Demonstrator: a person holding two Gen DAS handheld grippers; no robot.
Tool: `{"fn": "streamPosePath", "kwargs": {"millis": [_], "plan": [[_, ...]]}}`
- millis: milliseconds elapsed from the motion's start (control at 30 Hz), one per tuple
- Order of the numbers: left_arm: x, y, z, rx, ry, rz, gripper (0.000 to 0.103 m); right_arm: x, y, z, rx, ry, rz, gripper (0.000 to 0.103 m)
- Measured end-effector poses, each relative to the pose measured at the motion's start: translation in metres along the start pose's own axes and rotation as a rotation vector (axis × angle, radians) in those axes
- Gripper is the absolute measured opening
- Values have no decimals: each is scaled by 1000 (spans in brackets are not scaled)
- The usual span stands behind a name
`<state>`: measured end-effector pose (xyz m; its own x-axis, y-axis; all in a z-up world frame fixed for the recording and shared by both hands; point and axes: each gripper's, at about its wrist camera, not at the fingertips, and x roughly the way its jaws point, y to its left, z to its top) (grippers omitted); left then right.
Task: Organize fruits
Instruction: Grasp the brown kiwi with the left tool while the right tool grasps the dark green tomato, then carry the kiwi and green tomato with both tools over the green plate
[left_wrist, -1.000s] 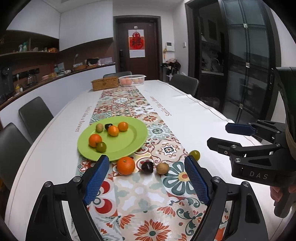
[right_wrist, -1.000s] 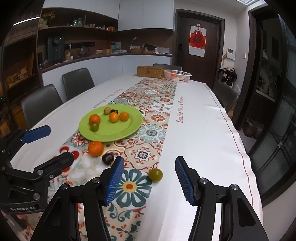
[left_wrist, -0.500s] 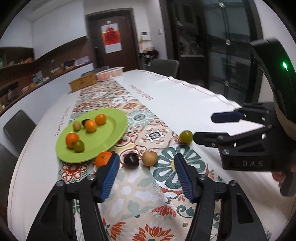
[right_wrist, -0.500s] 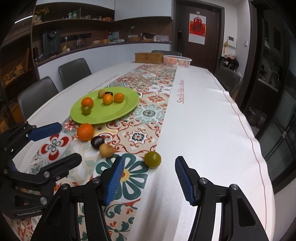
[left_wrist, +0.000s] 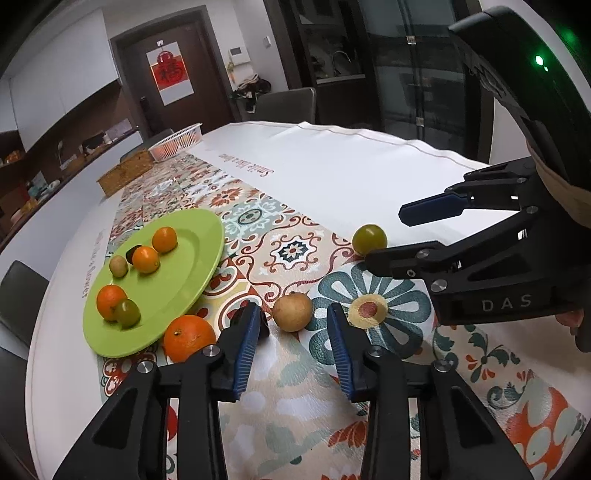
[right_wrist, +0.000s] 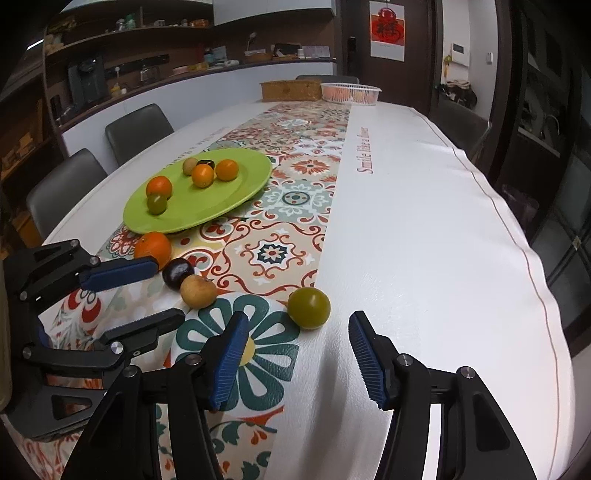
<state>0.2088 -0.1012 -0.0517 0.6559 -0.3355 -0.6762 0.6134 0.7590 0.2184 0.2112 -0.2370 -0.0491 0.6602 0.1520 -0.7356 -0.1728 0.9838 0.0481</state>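
Framing tan fruit (left_wrist: 292, 311) lower centre, left claw (left_wrist: 291, 332) spread, empty; right claw (right_wrist: 295, 354) likewise near green fruit (right_wrist: 308, 307). Round, light, roll-prone: grip across middle.

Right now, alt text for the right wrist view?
The open right hand-held gripper points at a green fruit on the table. The left hand-held gripper, also open, flanks a tan fruit; a green plate behind holds six fruits.
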Motion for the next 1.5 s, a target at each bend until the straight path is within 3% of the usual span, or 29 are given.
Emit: {"fn": "streamPosePath", "kwargs": {"millis": [1000, 1100, 1500], "plan": [[26, -4, 9, 10, 81, 29, 27, 25, -11, 6, 65, 44, 41, 36], [26, -5, 9, 8, 81, 29, 27, 27, -13, 5, 70, 50, 43, 31], [9, -1, 16, -76, 44, -14, 27, 15, -12, 0, 87, 39, 73, 30]]}}
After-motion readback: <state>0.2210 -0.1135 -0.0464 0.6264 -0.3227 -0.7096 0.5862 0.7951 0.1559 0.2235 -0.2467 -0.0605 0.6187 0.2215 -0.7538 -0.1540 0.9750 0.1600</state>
